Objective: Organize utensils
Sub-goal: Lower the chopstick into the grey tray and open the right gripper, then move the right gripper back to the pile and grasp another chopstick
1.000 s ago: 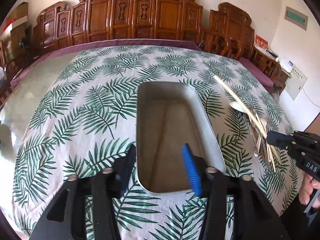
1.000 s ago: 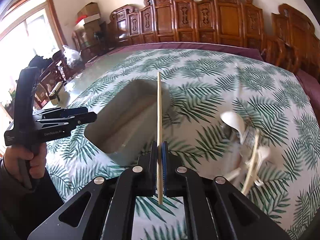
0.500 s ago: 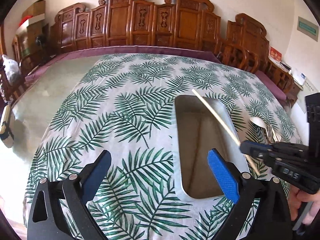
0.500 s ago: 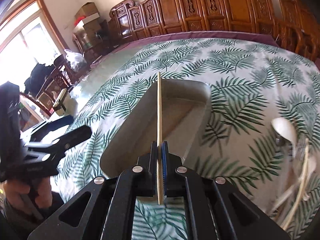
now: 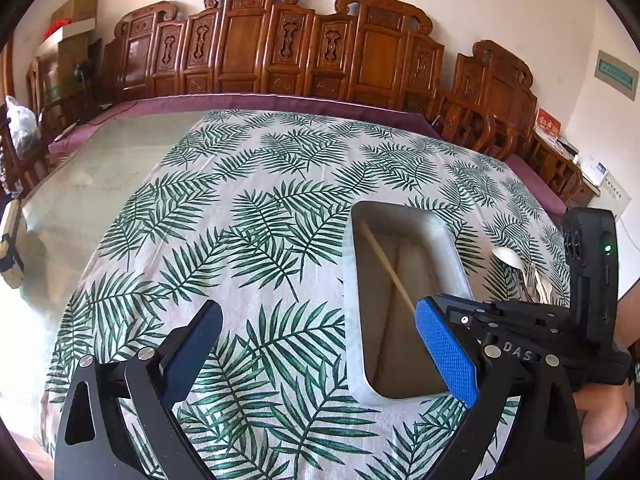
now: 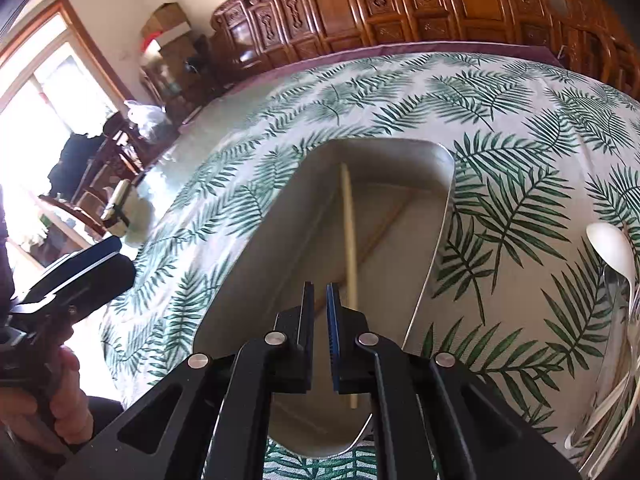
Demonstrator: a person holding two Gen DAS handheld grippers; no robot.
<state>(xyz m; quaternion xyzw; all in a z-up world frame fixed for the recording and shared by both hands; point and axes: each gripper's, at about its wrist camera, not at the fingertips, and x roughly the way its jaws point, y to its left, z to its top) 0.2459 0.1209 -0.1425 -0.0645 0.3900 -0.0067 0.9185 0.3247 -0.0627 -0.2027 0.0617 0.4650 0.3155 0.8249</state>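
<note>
**A:** What are your jaws doing?

**B:** Your right gripper point(image 6: 318, 312) has its jaws parted by a narrow gap, with nothing pinched between them. The chopstick point(image 6: 349, 240) sits just to the right of that gap, free of the pads, and lies lengthwise inside the metal tray point(image 6: 434, 240). Your left gripper point(image 5: 320, 344) has its jaws spread wide and holds nothing; it hangs over the leaf-print tablecloth point(image 5: 256, 216), to the left of the tray point(image 5: 452, 248).

**A:** How many of each thing can you count?

**B:** One tray. One chopstick clearly inside it point(image 5: 386, 266); a second thin brownish line shows on the tray floor, but you cannot tell whether it is another chopstick or a reflection. Right of the tray is a heap of utensils point(image 6: 616, 320) with one white spoon point(image 6: 610, 246) plainly on top. A fork point(image 5: 528, 274) shows among them from your left camera; the rest overlap too much to count.

**A:** Any writing?

**B:** The letters "DAS" are printed on your right gripper's body point(image 5: 516, 354), seen from the left camera. A green wall sign point(image 5: 616, 74) and a red card point(image 5: 548, 122) at the room's edge carry characters too small to read.
</note>
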